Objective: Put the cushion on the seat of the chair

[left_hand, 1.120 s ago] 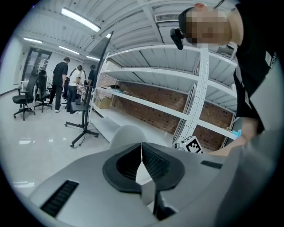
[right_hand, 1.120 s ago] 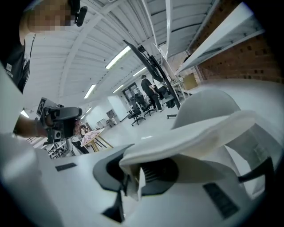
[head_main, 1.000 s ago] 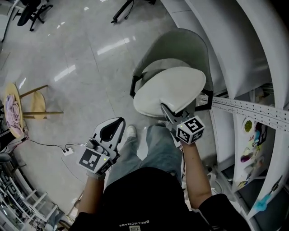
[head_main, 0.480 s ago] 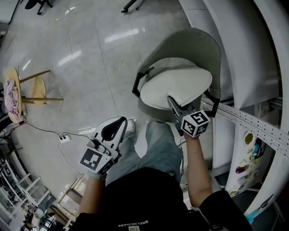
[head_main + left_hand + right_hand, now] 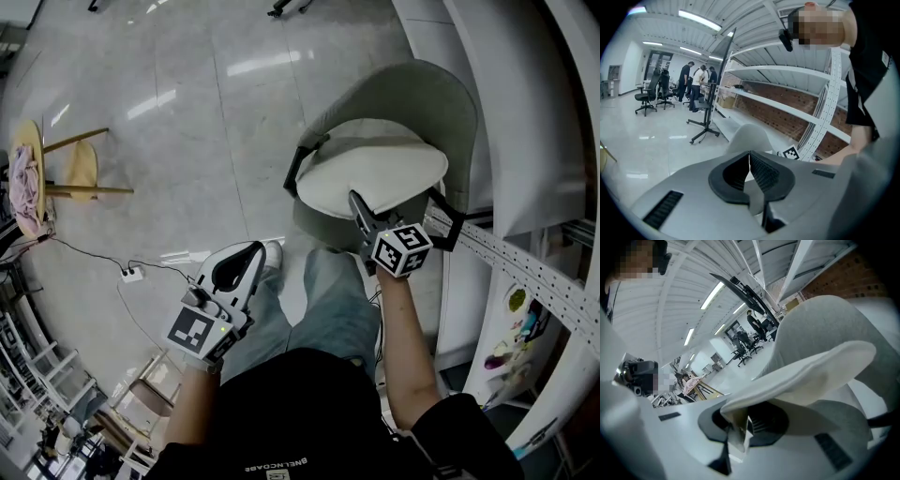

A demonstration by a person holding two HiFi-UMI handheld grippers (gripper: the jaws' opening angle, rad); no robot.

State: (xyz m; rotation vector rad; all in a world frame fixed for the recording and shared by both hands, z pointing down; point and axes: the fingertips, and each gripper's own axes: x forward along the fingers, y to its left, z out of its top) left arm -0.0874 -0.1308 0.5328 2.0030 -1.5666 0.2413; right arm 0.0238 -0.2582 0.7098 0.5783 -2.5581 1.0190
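Observation:
A round white cushion (image 5: 373,172) hangs tilted just over the seat of the grey-green shell chair (image 5: 412,98). My right gripper (image 5: 355,201) is shut on the cushion's near edge. In the right gripper view the cushion (image 5: 811,371) stretches away from the right gripper (image 5: 740,427), with the chair's back (image 5: 820,324) behind it and the grey seat (image 5: 843,420) below. My left gripper (image 5: 251,253) hangs over the floor, left of the chair and in front of the person's legs. Its jaws are shut on nothing, and the left gripper (image 5: 750,161) shows its pads touching.
White metal shelving (image 5: 525,253) stands close on the chair's right. A wooden stool with a pink cloth (image 5: 28,187) is at far left. A power strip with its cable (image 5: 131,275) lies on the floor. Several people and office chairs (image 5: 693,86) are far off.
My right gripper has come down and forward with the cushion, which now sits lower over the chair's seat. The left gripper has sunk slightly, still shut.

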